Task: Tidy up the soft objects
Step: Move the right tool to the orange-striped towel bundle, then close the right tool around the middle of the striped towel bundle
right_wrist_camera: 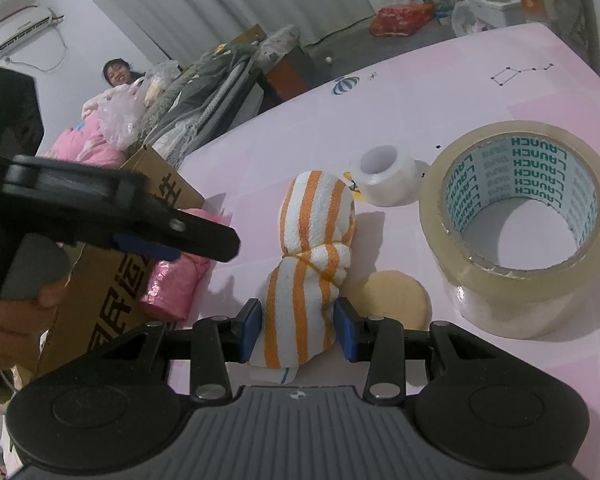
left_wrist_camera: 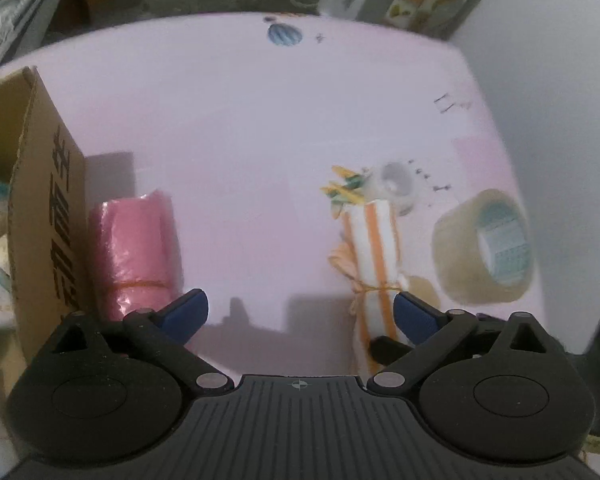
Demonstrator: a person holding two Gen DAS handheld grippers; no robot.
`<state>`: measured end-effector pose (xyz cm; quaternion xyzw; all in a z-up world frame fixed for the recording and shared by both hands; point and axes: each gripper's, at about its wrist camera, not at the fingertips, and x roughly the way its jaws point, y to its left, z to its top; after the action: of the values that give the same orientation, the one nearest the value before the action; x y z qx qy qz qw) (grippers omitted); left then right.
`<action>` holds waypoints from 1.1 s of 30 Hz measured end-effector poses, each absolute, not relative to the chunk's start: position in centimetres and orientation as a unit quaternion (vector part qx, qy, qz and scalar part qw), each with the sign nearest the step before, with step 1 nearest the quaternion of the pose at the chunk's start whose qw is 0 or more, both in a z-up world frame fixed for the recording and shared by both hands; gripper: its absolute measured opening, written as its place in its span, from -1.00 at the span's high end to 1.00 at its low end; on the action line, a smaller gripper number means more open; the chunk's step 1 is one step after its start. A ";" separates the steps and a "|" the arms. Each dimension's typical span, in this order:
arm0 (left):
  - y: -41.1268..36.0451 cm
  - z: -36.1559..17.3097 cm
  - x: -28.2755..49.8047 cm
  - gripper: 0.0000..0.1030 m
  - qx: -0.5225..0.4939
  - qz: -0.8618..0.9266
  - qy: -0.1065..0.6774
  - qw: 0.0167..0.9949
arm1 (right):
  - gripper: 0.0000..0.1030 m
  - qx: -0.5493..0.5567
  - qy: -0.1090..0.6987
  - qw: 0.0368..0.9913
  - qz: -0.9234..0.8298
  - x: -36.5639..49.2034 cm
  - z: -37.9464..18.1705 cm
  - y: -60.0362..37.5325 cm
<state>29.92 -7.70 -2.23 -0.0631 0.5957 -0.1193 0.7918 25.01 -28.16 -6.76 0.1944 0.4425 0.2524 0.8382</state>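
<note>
A rolled white towel with orange stripes (right_wrist_camera: 312, 236), tied with a yellow band, lies on the pink table (right_wrist_camera: 420, 92). My right gripper (right_wrist_camera: 299, 330) is shut on its near end, with both blue pads pressing its sides. In the left wrist view the same towel (left_wrist_camera: 374, 248) lies to the right. My left gripper (left_wrist_camera: 300, 314) stands open above bare table with nothing between its fingers. A pink plastic roll (left_wrist_camera: 136, 248) tied with string lies just left of it, against a cardboard box (left_wrist_camera: 40, 200). From the right wrist view the left gripper (right_wrist_camera: 216, 242) hovers over the pink roll (right_wrist_camera: 176, 284).
A large roll of clear packing tape (right_wrist_camera: 516, 224) stands right of the towel, with a small white tape roll (right_wrist_camera: 384, 176) behind it. A beige round pad (right_wrist_camera: 388, 300) lies beside the towel. The open box (right_wrist_camera: 112, 292) holds packets. A person (right_wrist_camera: 116, 74) and piled bedding are behind the table.
</note>
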 end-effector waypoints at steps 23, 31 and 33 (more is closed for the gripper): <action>-9.3 -4.5 31.8 -0.96 -0.016 -0.050 0.611 0.790 | 0.26 0.227 0.431 0.830 0.271 24.8 -7.9 -29.7; -8.9 -2.4 31.6 -0.97 0.033 -0.003 0.569 0.822 | 0.26 0.232 0.428 0.829 0.277 24.9 -8.1 -30.2; -9.5 -2.8 31.9 -0.99 0.062 0.013 0.575 0.816 | 0.26 0.232 0.427 0.829 0.278 24.9 -8.1 -30.1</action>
<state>31.88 -9.53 -2.81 0.0624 0.5748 0.0125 0.8158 24.91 -30.13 -8.11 0.2320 0.4268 0.2776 0.8288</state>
